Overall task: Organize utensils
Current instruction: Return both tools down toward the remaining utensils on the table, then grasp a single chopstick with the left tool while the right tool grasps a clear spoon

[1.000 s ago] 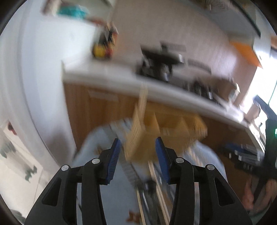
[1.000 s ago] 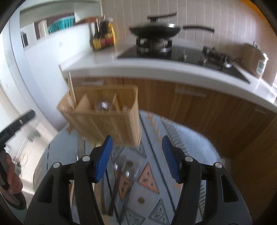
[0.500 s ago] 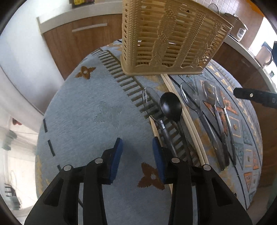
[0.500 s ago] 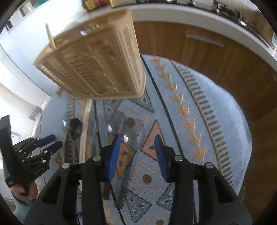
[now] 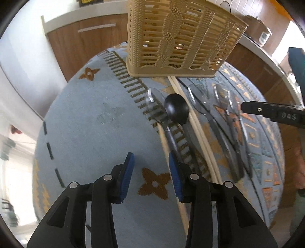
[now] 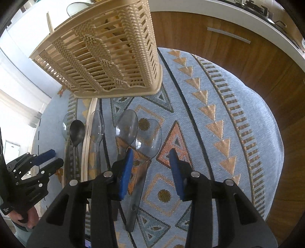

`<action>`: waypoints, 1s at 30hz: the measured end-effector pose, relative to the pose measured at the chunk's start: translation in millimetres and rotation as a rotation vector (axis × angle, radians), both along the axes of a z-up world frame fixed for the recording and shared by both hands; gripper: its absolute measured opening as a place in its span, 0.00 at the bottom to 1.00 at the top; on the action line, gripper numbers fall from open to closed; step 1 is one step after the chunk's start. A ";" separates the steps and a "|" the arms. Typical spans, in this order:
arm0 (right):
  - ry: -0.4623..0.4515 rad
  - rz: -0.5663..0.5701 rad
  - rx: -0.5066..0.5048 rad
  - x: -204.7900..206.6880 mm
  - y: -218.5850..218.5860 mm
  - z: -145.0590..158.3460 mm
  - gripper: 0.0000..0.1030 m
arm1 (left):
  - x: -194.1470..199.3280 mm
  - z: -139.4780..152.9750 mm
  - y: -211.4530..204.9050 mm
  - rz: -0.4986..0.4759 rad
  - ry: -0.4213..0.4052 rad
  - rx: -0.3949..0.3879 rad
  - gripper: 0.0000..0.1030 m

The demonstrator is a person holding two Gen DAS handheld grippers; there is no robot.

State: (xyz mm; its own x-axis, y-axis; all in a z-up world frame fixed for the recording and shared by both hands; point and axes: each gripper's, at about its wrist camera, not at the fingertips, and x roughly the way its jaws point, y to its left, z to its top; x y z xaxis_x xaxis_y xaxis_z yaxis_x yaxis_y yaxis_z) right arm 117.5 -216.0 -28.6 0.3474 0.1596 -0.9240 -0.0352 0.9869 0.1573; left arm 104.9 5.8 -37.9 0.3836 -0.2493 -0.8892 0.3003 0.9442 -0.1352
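A beige slatted utensil basket (image 5: 183, 38) stands at the far side of a round table with a blue patterned cloth (image 5: 99, 118); it also shows in the right wrist view (image 6: 106, 51). In front of it lie a black spoon (image 5: 176, 111), several clear plastic spoons (image 6: 148, 137) and wooden chopsticks (image 5: 198, 129). My left gripper (image 5: 150, 175) is open and empty above the cloth, just left of the black spoon's handle. My right gripper (image 6: 150, 171) is open and empty, low over the rightmost clear spoon's handle (image 6: 137, 188). The left gripper also shows in the right wrist view (image 6: 36, 167).
Wooden kitchen cabinets (image 6: 238, 49) under a white counter (image 6: 247, 13) stand behind the table. A white wall (image 5: 22, 57) is at the left. The person's hand (image 6: 21, 219) holds the left gripper at the table's left edge.
Both grippers tilted down from facing the kitchen to facing the table and lowered toward the spoons. Both stayed open.
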 end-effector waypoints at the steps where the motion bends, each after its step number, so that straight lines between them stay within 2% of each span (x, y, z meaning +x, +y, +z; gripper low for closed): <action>1: 0.000 -0.001 0.000 -0.6 0.0 0.4 0.35 | -1.0 -0.3 -1.6 -0.005 0.003 0.007 0.34; 7: 0.003 0.002 0.006 -1.6 0.1 0.9 0.35 | -15.9 -1.9 -17.8 -0.020 -0.026 0.121 0.35; 12: -0.002 -0.005 0.008 -1.9 -1.4 1.4 0.35 | -18.1 -3.6 -34.7 -0.031 -0.027 0.185 0.36; 14: -0.004 -0.008 0.003 -1.0 -3.2 2.0 0.35 | -15.0 -2.0 -35.5 -0.024 -0.025 0.172 0.32; 16: -0.007 -0.009 -0.012 1.2 -4.8 3.1 0.35 | -8.9 0.0 -32.1 -0.005 -0.031 0.181 0.12; 17: -0.007 -0.010 -0.013 2.2 -6.4 3.5 0.35 | -5.2 0.7 -28.4 0.000 -0.030 0.176 0.06; 22: 0.012 -0.058 0.020 14.8 -20.0 5.4 0.31 | 11.2 2.1 -13.9 0.007 -0.014 0.084 0.03; 24: 0.028 -0.067 0.034 20.9 -21.7 4.0 0.31 | 16.0 2.2 -8.8 0.037 -0.033 0.086 0.03; 30: 0.101 0.012 -0.023 25.5 0.9 -10.0 0.31 | 34.4 0.6 22.1 0.163 -0.050 0.021 0.03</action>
State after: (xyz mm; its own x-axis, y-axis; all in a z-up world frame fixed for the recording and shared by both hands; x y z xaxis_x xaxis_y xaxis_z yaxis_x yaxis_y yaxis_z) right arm 143.1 -215.1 -38.6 0.2501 0.1415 -0.9578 -0.0322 0.9899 0.1378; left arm 139.3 27.8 -37.3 0.4612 -0.1617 -0.8724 0.1487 0.9834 -0.1037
